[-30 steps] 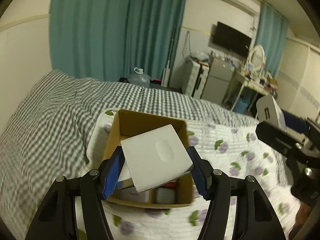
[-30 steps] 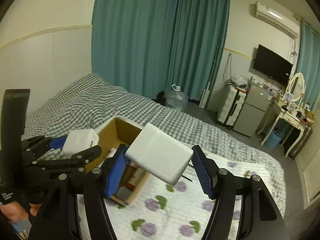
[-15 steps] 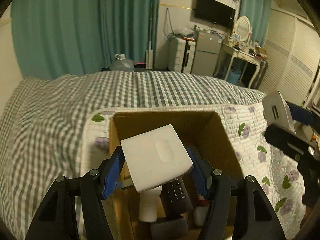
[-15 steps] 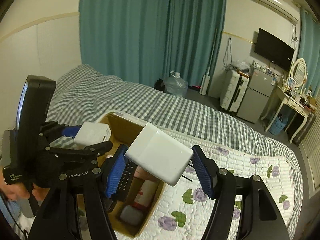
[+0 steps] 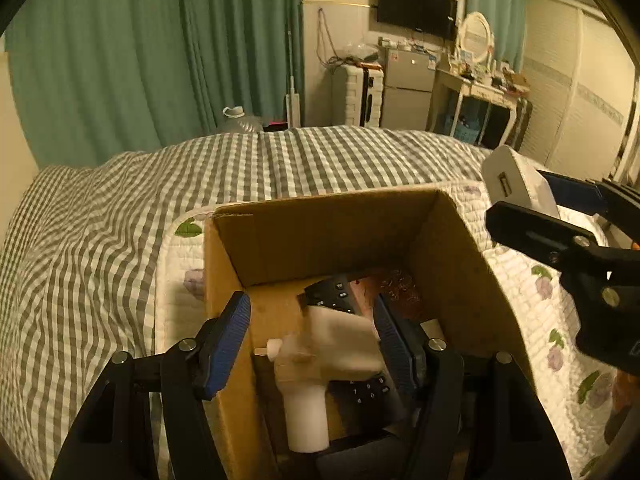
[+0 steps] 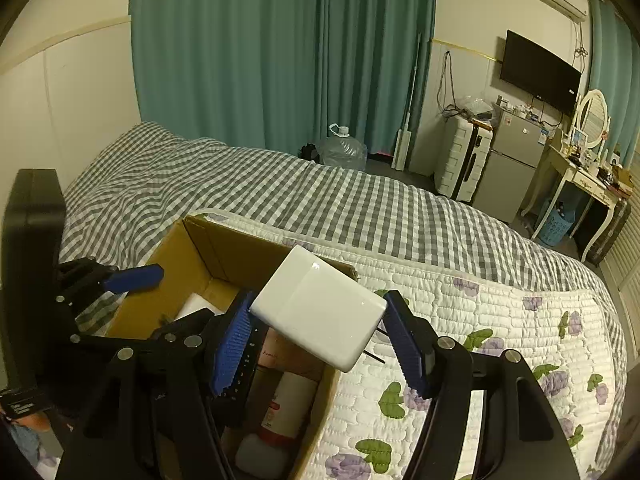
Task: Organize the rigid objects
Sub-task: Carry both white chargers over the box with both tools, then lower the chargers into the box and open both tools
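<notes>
A brown cardboard box stands open on the bed; it also shows in the right wrist view. My left gripper is open above the box, and a white square block, blurred, lies just below between its fingers on top of a black remote and a white bottle. My right gripper is shut on a white power adapter at the box's right rim; the adapter also shows in the left wrist view.
The box sits on a white quilt with purple flowers over a grey checked bedspread. A red-labelled bottle lies in the box. Teal curtains, a water jug, a suitcase, a fridge and a dressing table stand beyond the bed.
My left gripper has opened and let the white square block drop into the box. My right gripper with the adapter has come closer to the box.
</notes>
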A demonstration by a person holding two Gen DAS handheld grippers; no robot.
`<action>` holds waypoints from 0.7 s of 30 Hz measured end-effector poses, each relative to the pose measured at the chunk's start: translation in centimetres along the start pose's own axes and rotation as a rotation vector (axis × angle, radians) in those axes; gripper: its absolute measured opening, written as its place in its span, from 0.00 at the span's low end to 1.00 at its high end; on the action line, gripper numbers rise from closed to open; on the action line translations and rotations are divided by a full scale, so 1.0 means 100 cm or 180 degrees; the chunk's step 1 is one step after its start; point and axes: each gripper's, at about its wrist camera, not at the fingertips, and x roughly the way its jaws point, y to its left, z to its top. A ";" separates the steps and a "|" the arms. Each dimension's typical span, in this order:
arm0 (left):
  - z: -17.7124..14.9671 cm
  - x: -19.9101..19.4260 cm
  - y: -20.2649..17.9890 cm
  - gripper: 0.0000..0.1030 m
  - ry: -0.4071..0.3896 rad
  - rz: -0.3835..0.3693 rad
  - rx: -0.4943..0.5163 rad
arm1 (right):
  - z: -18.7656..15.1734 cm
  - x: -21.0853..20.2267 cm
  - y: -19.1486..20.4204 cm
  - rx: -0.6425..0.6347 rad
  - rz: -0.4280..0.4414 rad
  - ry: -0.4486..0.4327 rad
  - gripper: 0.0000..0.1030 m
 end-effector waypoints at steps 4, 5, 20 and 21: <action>-0.005 -0.017 0.013 0.65 -0.0082 -0.0097 -0.0201 | 0.006 -0.012 0.001 -0.0028 -0.0037 -0.0027 0.63; -0.006 -0.021 0.016 0.65 -0.0115 -0.0097 -0.0240 | 0.007 -0.013 0.001 -0.0028 -0.0037 -0.0019 0.63; -0.009 -0.036 0.043 0.65 -0.0244 0.0051 -0.0507 | 0.003 0.068 0.023 0.0119 0.0002 0.0277 0.82; -0.009 -0.036 0.042 0.65 -0.0254 0.0052 -0.0507 | 0.003 0.064 0.021 0.0150 -0.0009 0.0227 0.88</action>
